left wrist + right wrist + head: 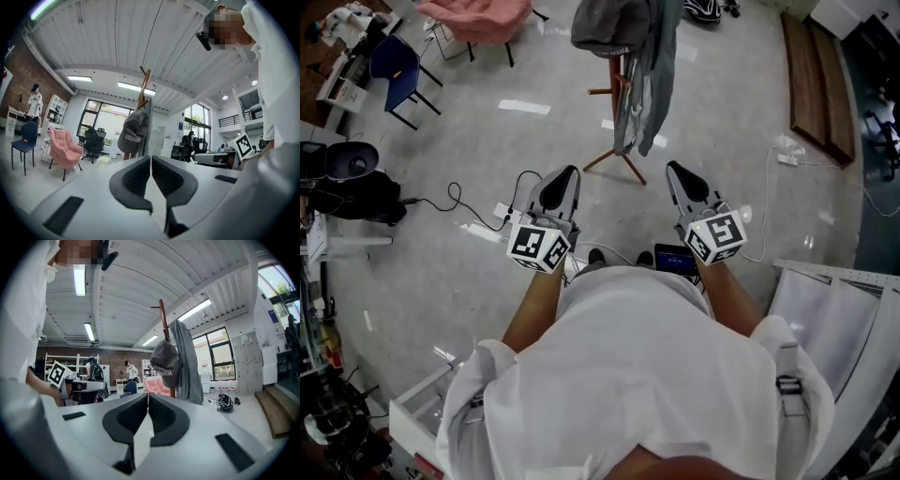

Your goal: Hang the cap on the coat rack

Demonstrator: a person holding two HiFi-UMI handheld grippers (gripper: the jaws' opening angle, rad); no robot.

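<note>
Hanging step judged complete: the cap [133,135] hangs on the rack [144,89] at twelve o'clock, beside a grey garment [187,362], with the left gripper [151,161] and right gripper [147,399] clear of it (jaws closed, empty), so no further move seems needed.

Bright, even indoor light comes from long white ceiling strip lights [78,280] and tall daylit windows [105,123]. The glossy pale grey floor [722,94] throws back small white glare patches, and shadows are soft. Both gripper views bow strongly toward black vignetted corners, with the nearest foreground slightly soft.
</note>
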